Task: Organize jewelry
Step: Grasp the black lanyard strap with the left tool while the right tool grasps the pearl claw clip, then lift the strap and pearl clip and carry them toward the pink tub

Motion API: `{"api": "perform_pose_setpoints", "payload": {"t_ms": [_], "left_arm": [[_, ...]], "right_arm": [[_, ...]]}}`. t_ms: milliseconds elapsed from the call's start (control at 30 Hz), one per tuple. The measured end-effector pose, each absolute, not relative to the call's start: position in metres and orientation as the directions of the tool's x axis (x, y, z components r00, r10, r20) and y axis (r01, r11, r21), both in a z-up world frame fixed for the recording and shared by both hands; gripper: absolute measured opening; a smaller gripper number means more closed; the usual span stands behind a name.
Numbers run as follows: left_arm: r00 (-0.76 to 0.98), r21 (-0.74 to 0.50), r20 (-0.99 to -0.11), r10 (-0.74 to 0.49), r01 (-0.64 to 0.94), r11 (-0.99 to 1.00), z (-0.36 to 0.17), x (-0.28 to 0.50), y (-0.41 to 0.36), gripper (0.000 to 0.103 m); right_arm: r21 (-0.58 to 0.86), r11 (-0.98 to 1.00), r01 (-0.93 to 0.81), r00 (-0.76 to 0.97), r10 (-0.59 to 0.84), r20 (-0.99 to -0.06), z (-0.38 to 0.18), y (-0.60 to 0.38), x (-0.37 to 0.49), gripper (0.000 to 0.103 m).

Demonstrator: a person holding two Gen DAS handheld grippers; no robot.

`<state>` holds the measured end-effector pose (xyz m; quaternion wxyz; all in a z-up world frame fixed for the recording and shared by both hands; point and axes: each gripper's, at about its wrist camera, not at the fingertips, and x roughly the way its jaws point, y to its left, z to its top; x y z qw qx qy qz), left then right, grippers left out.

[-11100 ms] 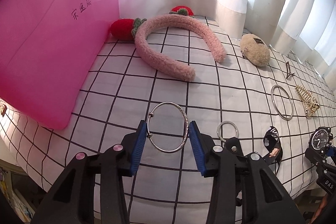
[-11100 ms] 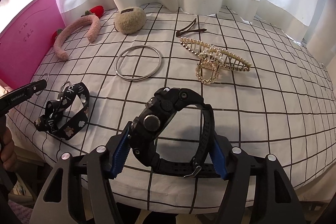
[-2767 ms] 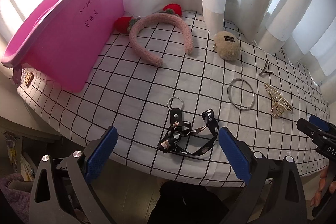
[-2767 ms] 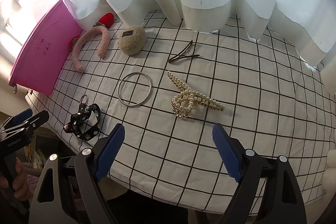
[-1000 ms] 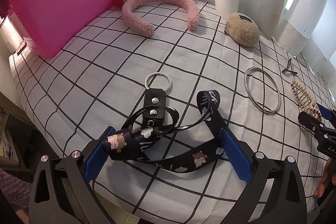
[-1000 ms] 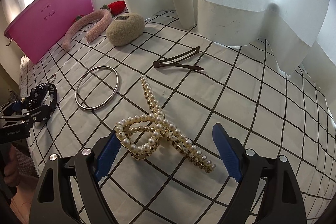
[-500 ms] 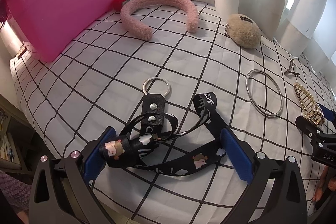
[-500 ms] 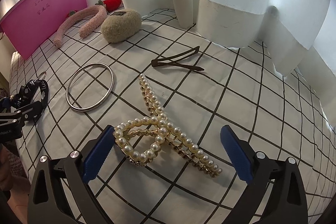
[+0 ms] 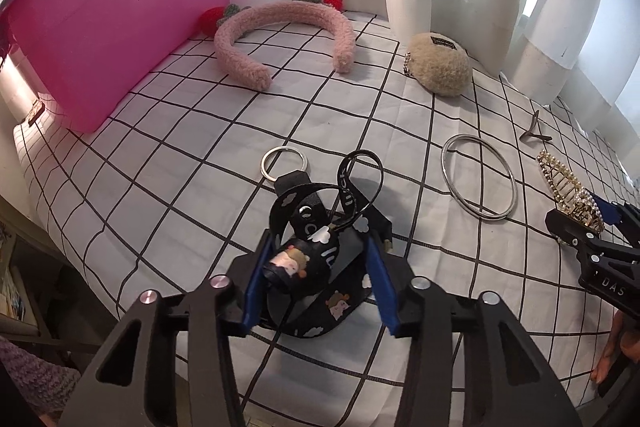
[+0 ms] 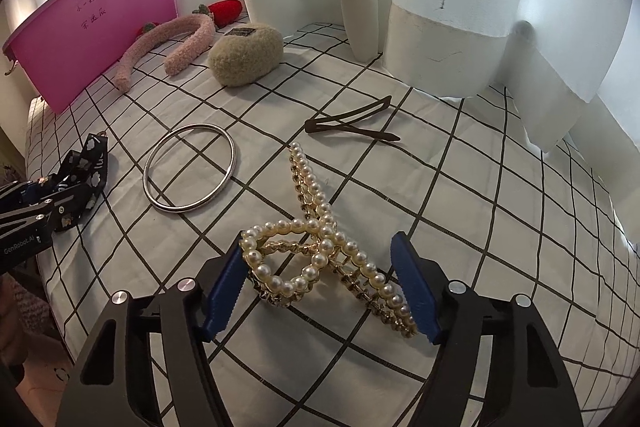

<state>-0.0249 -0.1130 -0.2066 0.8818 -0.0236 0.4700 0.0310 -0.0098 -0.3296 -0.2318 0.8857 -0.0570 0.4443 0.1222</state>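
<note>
- My left gripper (image 9: 318, 277) has its blue pads pressed in on the bunched black lanyard strap (image 9: 310, 255); its key ring (image 9: 285, 165) lies on the checked cloth (image 9: 168, 163) just beyond.
- My right gripper (image 10: 322, 281) stands half open around the pearl hair claw (image 10: 316, 247). The left pad looks to touch the pearl loop, though I cannot be sure; the right pad sits just beside the claw's long arm.
- The silver bangle (image 10: 190, 169) lies left of the claw, and the dark hair clip (image 10: 352, 125) lies beyond it.
- Far left stands the pink bin (image 9: 108, 39), with the pink headband (image 9: 280, 35) and the beige fuzzy clip (image 9: 438, 69) to its right.
</note>
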Motion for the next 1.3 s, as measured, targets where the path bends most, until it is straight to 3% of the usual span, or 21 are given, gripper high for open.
{"api": "perform_pose_setpoints", "payload": {"t_ms": [33, 133, 700, 800, 833, 1300], "left_arm": [[0.559, -0.011, -0.828, 0.028, -0.067, 0.998, -0.206, -0.025, -0.115, 0.022], [0.569, 0.001, -0.822, 0.035, -0.059, 0.998, -0.206, -0.026, -0.119, 0.019], [0.580, -0.020, -0.814, 0.025, -0.072, 0.997, -0.184, -0.030, -0.113, 0.018], [0.581, -0.018, -0.813, 0.025, -0.069, 0.997, -0.174, -0.033, -0.115, 0.018], [0.583, -0.016, -0.812, 0.027, -0.069, 0.997, -0.170, -0.034, -0.116, 0.018], [0.591, -0.009, -0.806, 0.029, -0.062, 0.998, -0.124, -0.041, -0.126, 0.018]], "right_arm": [[0.010, 0.964, -0.266, 0.576, 0.168, -0.800, -0.232, -0.329, -0.010, 0.068], [0.026, 0.965, -0.262, 0.576, 0.178, -0.798, -0.232, -0.331, -0.012, 0.068], [0.096, 0.958, -0.269, 0.579, 0.240, -0.779, -0.214, -0.328, -0.036, 0.066], [0.113, 0.956, -0.269, 0.558, 0.250, -0.791, -0.209, -0.329, -0.038, 0.041], [0.117, 0.958, -0.262, 0.548, 0.247, -0.799, -0.209, -0.329, -0.038, 0.039], [0.170, 0.952, -0.253, 0.528, 0.283, -0.801, -0.197, -0.342, -0.045, 0.039]]}}
